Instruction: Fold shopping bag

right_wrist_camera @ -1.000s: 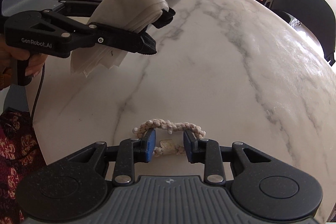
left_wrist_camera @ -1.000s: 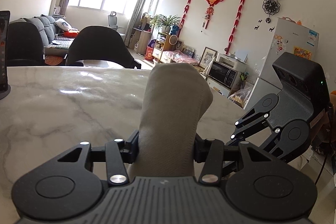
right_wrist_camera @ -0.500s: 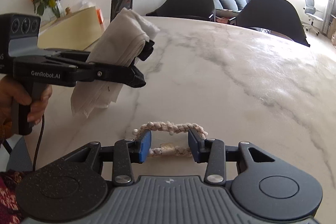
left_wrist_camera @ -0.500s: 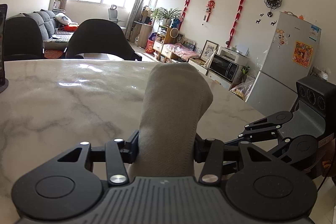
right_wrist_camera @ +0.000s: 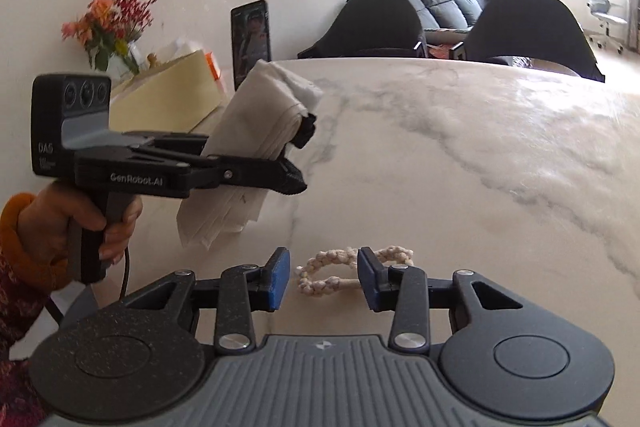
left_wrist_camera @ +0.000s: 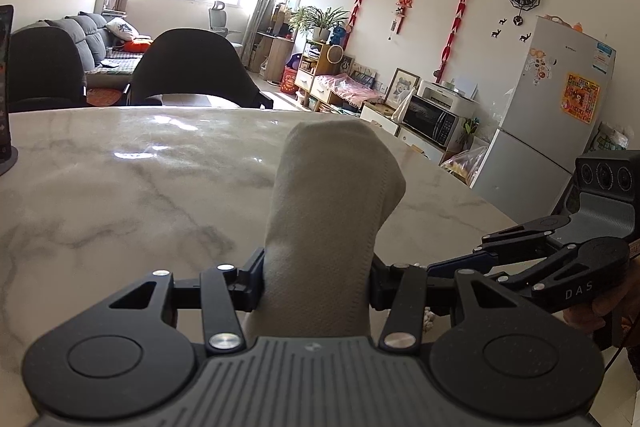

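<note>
A folded beige cloth shopping bag (left_wrist_camera: 332,199) stands upright between the fingers of my left gripper (left_wrist_camera: 316,275), which is shut on it. In the right wrist view this bag (right_wrist_camera: 260,115) hangs in the left gripper (right_wrist_camera: 302,157) above the marble table (right_wrist_camera: 480,167), its loose lower edges pointing down. The bag's braided rope handle (right_wrist_camera: 340,261) lies between the blue pads (right_wrist_camera: 278,279) of my right gripper (right_wrist_camera: 323,277), which is open, with a gap on the left side. In the left wrist view the right gripper (left_wrist_camera: 448,265) sits low at the right.
A phone on a stand (right_wrist_camera: 251,39), a yellow box (right_wrist_camera: 168,91) and a vase of flowers (right_wrist_camera: 116,27) stand at the table's left edge by the wall. Two black chairs (right_wrist_camera: 528,27) face the far side. A hand (right_wrist_camera: 80,215) holds the left gripper.
My right gripper's pads have spread apart from the rope handle they were pinching. Its view has tilted up toward the room. The left gripper keeps its hold on the bag.
</note>
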The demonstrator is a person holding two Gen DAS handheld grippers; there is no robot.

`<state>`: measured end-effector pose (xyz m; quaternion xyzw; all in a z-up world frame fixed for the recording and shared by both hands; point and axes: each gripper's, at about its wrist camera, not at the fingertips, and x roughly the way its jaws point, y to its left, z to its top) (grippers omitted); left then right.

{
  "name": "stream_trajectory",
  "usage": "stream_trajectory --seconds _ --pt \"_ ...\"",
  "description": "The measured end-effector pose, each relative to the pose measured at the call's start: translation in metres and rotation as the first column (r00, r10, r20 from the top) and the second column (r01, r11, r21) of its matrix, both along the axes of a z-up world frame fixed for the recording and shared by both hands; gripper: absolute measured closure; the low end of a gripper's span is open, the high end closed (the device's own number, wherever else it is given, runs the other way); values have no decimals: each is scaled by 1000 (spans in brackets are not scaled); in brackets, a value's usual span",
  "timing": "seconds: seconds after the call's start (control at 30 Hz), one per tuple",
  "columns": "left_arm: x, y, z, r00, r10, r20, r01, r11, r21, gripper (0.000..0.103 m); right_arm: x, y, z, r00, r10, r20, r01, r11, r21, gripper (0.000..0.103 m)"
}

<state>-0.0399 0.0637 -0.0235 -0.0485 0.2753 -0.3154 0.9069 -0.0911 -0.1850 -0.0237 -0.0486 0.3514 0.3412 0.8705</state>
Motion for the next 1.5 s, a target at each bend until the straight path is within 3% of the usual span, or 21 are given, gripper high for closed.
stream_trajectory --seconds 0.07,0.1,0.13,0.2,0.3,0.4,0.53,0.57,0.63,0.67,0.83,1.0,1.13,1.33,1.5 --pt "0 -1 0 1000 2 -1 -2 1000 -4 54 -1 10 -4 999 35 -3 -35 998 -57 62" --pt "0 -1 -1 1000 1 -1 -1 1000 -5 54 -2 15 -7 998 57 -8 -57 995 -83 67" --pt "0 -1 -1 1000 0 -2 0 1000 -5 54 -2 18 -8 997 78 -14 -79 992 -102 79" --pt "1 -1 -1 1000 -5 -3 5 1000 -3 54 -1 21 -9 992 120 -27 -123 983 -135 82" --pt "2 -2 0 1000 -17 -5 17 1000 3 54 0 17 -4 980 183 -82 -195 962 -189 83" --pt "3 -4 0 1000 -29 -4 29 1000 2 54 -7 11 2 951 285 -121 -309 903 -300 82" --pt "5 -7 -2 999 -35 -7 35 999 -12 54 -14 7 7 933 324 -158 -361 850 -383 82" --pt "5 -8 -2 999 -36 -7 36 999 -15 54 -14 6 8 936 313 -162 -352 859 -373 81" --pt "5 -10 -3 999 -39 -8 39 999 -20 54 -13 2 11 943 288 -169 -330 878 -345 62" --pt "5 -10 -3 999 -41 -9 41 999 -22 54 -13 0 11 943 284 -172 -327 886 -328 59" --pt "7 -10 -2 999 -51 -12 50 998 -22 54 -12 -12 10 945 262 -195 -300 931 -208 59" --pt "7 -14 -1 998 -67 -12 66 998 -22 54 -3 -39 14 967 176 -187 -178 984 6 65" --pt "7 -17 0 997 -80 -12 79 997 -23 54 5 -68 25 982 87 -167 -48 974 222 65" --pt "7 -22 1 995 -99 -13 99 995 -26 54 13 -61 61 994 74 -81 -52 968 247 65" --pt "9 -21 -3 992 -121 -43 116 988 -107 54 15 -35 97 996 95 -1 -92 974 208 64"
